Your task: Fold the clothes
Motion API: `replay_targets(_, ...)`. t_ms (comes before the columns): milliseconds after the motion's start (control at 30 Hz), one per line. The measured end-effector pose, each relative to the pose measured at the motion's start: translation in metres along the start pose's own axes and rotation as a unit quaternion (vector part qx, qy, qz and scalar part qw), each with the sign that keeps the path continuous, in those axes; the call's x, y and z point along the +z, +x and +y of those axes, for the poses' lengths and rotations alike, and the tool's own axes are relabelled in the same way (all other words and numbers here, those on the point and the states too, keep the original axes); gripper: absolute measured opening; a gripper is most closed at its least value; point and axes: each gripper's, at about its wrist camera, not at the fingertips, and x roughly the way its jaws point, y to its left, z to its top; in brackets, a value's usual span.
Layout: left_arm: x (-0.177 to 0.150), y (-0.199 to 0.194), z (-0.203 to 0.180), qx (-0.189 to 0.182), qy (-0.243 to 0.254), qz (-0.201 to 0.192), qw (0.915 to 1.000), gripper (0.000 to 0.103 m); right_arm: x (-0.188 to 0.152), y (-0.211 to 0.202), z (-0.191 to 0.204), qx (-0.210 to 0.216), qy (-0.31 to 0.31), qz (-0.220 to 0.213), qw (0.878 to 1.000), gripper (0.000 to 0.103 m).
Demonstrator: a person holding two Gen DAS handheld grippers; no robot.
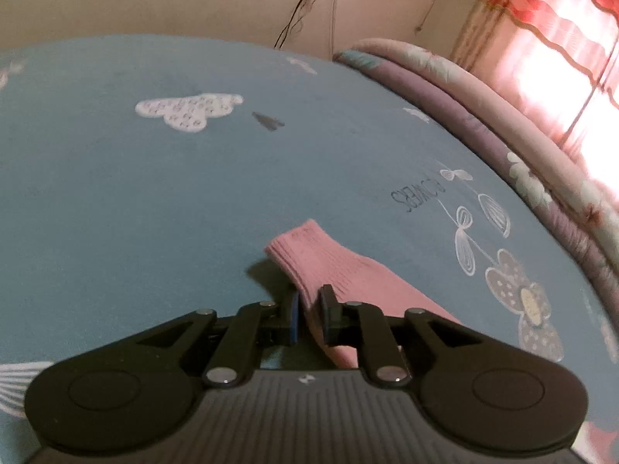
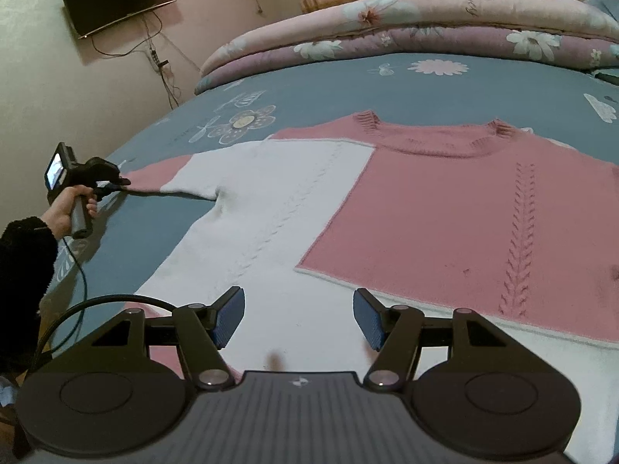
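A pink and white knitted sweater (image 2: pixel 348 208) lies spread flat, front up, on a blue bedsheet printed with white flowers (image 2: pixel 483 89). Its neckline points away from the right gripper (image 2: pixel 300 319), toward the rolled floral quilt (image 2: pixel 406 27) at the far side of the bed, and its hem lies just beneath that gripper.

The left gripper (image 1: pixel 308 309) has its jaws drawn nearly together on the pink ribbed cuff end of the sleeve (image 1: pixel 309 259). The knit passes between the two pads and appears pinched, with the cuff's open end sticking out ahead of the fingertips and slightly to their left. In the right wrist view the same tool, held in a person's hand (image 2: pixel 73 208), sits at the far left with the sleeve stretched out sideways from the sweater's white shoulder.

The right gripper stands spread wide with nothing between its blue pads, hovering over the white lower part of the sweater.

The sleeve's long axis runs crosswise, from the left gripper toward the sweater's body, so the body lies to the right of the held cuff. Judging from this, the left hand is the one placed to act: carrying the cuff rightward along that axis would lay the sleeve over the chest. The right gripper is nearer the hem and could hold it flat.
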Motion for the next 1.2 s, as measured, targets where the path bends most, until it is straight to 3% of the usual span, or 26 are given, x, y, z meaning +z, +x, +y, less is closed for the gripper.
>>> replay_targets(100,0.003,-0.016,0.002,0.027,0.013,0.017,0.9994,0.021,0.000,-0.001,-0.003,0.004,0.006,-0.002,1.000,0.068)
replay_targets(167,0.000,-0.032,-0.001,0.024,0.024,0.023,0.9992,0.021,0.000,0.000,-0.006,0.006,0.013,-0.001,1.000,0.068)
replay_targets(233,-0.006,-0.050,-0.017,-0.023,0.046,0.029,0.9983,0.023,-0.002,0.002,-0.008,0.005,0.017,-0.002,1.000,0.067)
replay_targets(300,-0.019,-0.064,-0.054,-0.083,0.095,0.057,0.9904,0.036,-0.004,0.007,-0.012,0.003,0.023,0.007,1.000,0.067)
replay_targets(333,-0.029,-0.068,-0.077,-0.116,0.122,0.074,0.9830,0.042,-0.005,0.010,-0.014,0.002,0.028,0.013,1.000,0.068)
replay_targets(400,-0.052,-0.077,-0.121,-0.182,0.170,0.109,0.9625,0.044,-0.007,0.014,-0.018,-0.003,0.037,0.020,0.999,0.068)
replay_targets(500,-0.100,-0.083,-0.183,-0.277,0.218,0.170,0.9202,0.045,-0.008,0.017,-0.022,-0.007,0.044,0.028,0.999,0.068)
replay_targets(567,-0.130,-0.083,-0.211,-0.310,0.232,0.202,0.8993,0.045,-0.008,0.018,-0.025,-0.005,0.048,0.031,0.998,0.068)
replay_targets(633,-0.155,-0.081,-0.227,-0.320,0.249,0.220,0.8874,0.045,-0.007,0.017,-0.027,-0.004,0.052,0.034,0.998,0.068)
replay_targets(700,-0.171,-0.076,-0.231,-0.304,0.259,0.226,0.8888,0.045,-0.007,0.015,-0.030,-0.004,0.055,0.036,0.998,0.068)
replay_targets(800,-0.177,-0.062,-0.218,-0.283,0.244,0.230,0.8985,0.044,-0.007,0.011,-0.034,-0.008,0.062,0.034,0.997,0.070)
replay_targets(933,-0.169,-0.068,-0.210,-0.287,0.212,0.230,0.9055,0.040,-0.005,0.007,-0.038,-0.006,0.077,0.030,0.997,0.071)
replay_targets(1033,-0.171,-0.085,-0.212,-0.302,0.224,0.220,0.8999,0.051,-0.004,0.002,-0.039,0.000,0.080,0.022,0.997,0.071)
replay_targets(1100,-0.178,-0.092,-0.214,-0.300,0.245,0.219,0.8954,0.052,-0.004,0.001,-0.039,-0.001,0.079,0.023,0.997,0.072)
replay_targets(1200,-0.183,-0.083,-0.206,-0.282,0.241,0.220,0.9020,0.052,-0.003,0.000,-0.038,-0.003,0.080,0.025,0.996,0.072)
